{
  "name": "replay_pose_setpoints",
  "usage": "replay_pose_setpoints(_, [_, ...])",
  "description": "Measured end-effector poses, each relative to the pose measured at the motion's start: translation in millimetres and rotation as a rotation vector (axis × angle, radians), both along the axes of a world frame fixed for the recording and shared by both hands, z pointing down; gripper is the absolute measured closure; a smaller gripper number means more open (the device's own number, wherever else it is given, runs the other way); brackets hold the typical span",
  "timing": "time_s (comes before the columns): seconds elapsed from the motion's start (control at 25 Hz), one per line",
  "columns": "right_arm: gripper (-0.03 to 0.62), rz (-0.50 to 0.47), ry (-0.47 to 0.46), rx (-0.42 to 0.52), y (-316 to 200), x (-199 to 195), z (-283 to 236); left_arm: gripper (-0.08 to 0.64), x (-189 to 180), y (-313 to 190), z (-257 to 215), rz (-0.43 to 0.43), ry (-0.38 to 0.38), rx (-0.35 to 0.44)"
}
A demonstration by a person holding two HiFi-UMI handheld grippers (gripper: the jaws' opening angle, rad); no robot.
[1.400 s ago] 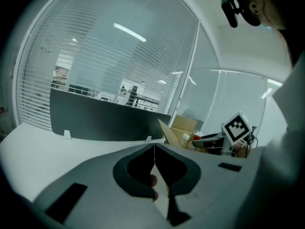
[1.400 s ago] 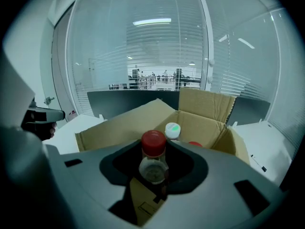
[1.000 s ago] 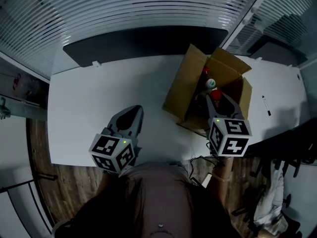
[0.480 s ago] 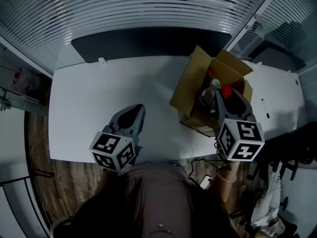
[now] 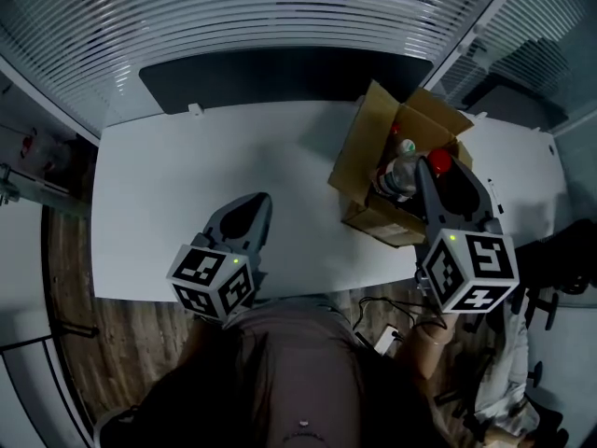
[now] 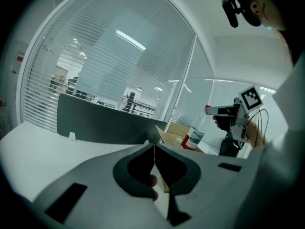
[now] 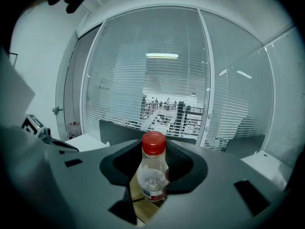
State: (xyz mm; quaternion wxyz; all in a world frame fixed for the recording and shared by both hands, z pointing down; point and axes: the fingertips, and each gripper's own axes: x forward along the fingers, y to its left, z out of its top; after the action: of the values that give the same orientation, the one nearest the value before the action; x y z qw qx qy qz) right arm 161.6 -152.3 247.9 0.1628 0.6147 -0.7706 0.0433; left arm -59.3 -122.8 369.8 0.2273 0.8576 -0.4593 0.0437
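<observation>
The right claw [image 7: 153, 170] is pinching a clear plastic bottle [image 7: 152, 181] at the neck, just under its red cap [image 7: 154, 143], with one jaw on each side. The grip sits high, so the labelled body hangs free below the jaws. From the left gripper view the bottle [image 6: 194, 133] looks slightly tilted, its base above the open cardboard box [image 6: 177, 130].

With so narrow a hold on a smooth neck, steady pressure and slow, level travel look safest. A quick swing could let the body pivot or slip. Holding the claw so the bottle stays upright, and well clear of the box flaps [image 5: 357, 149], would avoid a snag.

Inside the box, just beside the held bottle, stand another bottle with a white cap [image 5: 406, 145] and one with a red cap [image 5: 395, 130]. These are worth avoiding.

The left claw [image 6: 154, 162] is pressed together with nothing between its jaws. It hovers over the near part of the white counter [image 5: 187, 166], well apart from the box. A dark panel [image 5: 280, 75] runs along the counter's far edge.
</observation>
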Motion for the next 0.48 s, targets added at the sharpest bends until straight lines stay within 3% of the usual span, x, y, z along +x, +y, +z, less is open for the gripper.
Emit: replay_pose_setpoints(0.48, [0.428,-0.087,-0.009,0.043,36.6,-52.7,-21.3,0.549,-32.9,34.7,-6.3,-0.034,0.021,0.011])
